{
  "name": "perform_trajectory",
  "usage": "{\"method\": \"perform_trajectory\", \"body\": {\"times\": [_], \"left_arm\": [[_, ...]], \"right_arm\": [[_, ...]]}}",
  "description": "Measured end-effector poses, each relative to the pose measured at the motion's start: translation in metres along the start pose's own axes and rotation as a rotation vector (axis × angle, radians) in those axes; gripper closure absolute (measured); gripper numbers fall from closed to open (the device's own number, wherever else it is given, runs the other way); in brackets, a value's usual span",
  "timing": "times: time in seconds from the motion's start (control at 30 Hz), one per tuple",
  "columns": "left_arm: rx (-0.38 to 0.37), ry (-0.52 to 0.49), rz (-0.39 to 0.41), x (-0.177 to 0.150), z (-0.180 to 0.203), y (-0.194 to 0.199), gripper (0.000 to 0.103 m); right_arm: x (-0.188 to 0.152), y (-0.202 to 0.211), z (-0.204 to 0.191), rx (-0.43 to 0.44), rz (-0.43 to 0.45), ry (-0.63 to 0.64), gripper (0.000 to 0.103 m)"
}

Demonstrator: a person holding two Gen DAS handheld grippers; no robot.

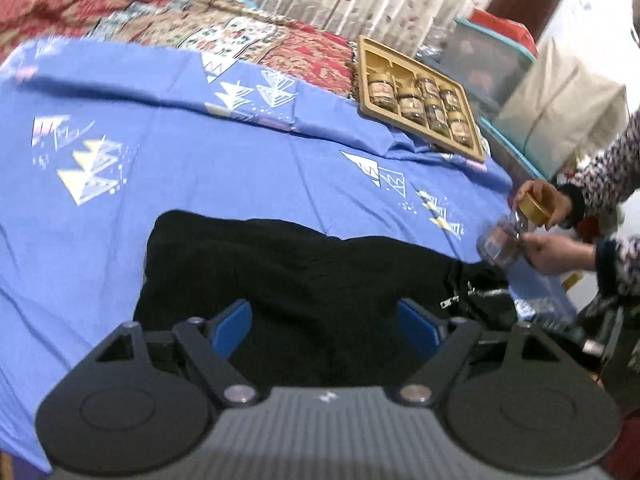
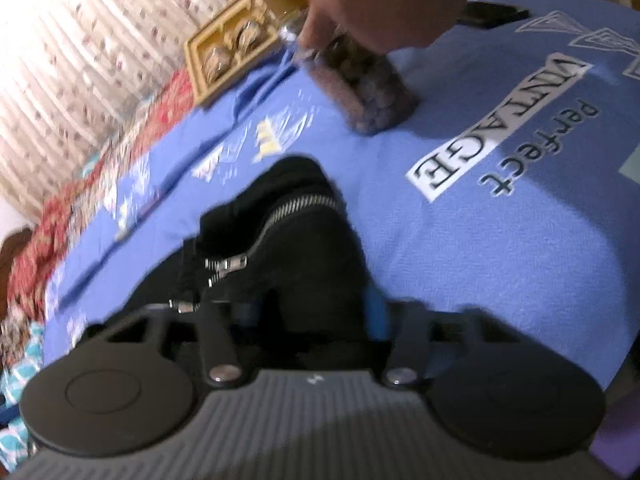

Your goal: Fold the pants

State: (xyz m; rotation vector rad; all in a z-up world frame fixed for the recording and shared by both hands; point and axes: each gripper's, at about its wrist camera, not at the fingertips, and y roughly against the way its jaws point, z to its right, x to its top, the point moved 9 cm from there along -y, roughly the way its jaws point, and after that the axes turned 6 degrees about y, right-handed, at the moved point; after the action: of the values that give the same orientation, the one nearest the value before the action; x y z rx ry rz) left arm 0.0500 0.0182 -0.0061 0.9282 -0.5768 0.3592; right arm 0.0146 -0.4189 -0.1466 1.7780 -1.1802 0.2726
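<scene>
Black pants (image 1: 312,264) lie folded on a blue printed bedsheet (image 1: 200,160), with zippers (image 1: 480,294) at their right end. My left gripper (image 1: 324,326) hovers over the near part of the pants, open, with nothing pinched between its blue pads (image 1: 232,328). In the right wrist view, my right gripper (image 2: 312,312) is shut on a bunched-up corner of the pants (image 2: 288,216). That corner rises between the fingers, and a silver zipper (image 2: 300,204) runs across it.
A gold tray (image 1: 420,100) of small jars sits on the far right of the bed. Another person's hands (image 1: 556,248) hold a clear jar (image 1: 500,240) and its gold lid (image 1: 534,202) close to the pants' right end. Patterned blankets and a curtain lie beyond.
</scene>
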Motion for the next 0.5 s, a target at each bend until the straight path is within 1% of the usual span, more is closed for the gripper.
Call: {"method": "perform_trajectory", "body": {"times": [0.07, 0.17, 0.2, 0.23, 0.27, 0.3, 0.33, 0.37, 0.4, 0.43, 0.47, 0.5], "left_arm": [[-0.006, 0.048, -0.013, 0.002, -0.010, -0.002, 0.033], [-0.047, 0.139, -0.022, 0.009, -0.022, -0.006, 0.044], [-0.062, 0.158, -0.022, 0.012, -0.024, -0.007, 0.046], [-0.071, 0.164, -0.021, 0.013, -0.024, -0.010, 0.050], [-0.076, 0.155, -0.030, 0.014, -0.022, -0.016, 0.055], [-0.073, 0.141, -0.046, 0.012, -0.018, -0.023, 0.058], [-0.068, 0.119, -0.069, 0.009, -0.013, -0.033, 0.061], [-0.070, 0.098, -0.091, 0.005, -0.008, -0.042, 0.065], [-0.073, 0.076, -0.116, 0.000, -0.004, -0.053, 0.068], [-0.064, 0.053, -0.152, -0.008, 0.000, -0.066, 0.072], [-0.035, 0.035, -0.196, -0.016, 0.000, -0.080, 0.077], [0.018, 0.026, -0.243, -0.026, -0.005, -0.095, 0.078]], "right_arm": [[0.001, 0.001, -0.005, 0.003, -0.013, 0.005, 0.080], [0.010, 0.009, -0.021, 0.007, 0.015, 0.051, 0.081], [0.012, 0.011, -0.026, 0.005, 0.029, 0.071, 0.081], [0.013, 0.011, -0.029, 0.004, 0.037, 0.085, 0.080], [0.012, 0.010, -0.030, -0.005, 0.043, 0.090, 0.076], [0.011, 0.007, -0.028, -0.020, 0.045, 0.080, 0.072], [0.008, 0.003, -0.022, -0.038, 0.039, 0.052, 0.059], [0.004, -0.002, -0.015, -0.045, 0.028, 0.011, 0.042], [0.001, -0.005, -0.010, -0.034, 0.024, -0.032, 0.039], [-0.002, -0.008, -0.004, -0.023, 0.028, -0.065, 0.041], [-0.002, -0.009, -0.003, -0.031, 0.023, -0.075, 0.058], [0.000, -0.009, -0.003, -0.045, 0.012, -0.076, 0.073]]}}
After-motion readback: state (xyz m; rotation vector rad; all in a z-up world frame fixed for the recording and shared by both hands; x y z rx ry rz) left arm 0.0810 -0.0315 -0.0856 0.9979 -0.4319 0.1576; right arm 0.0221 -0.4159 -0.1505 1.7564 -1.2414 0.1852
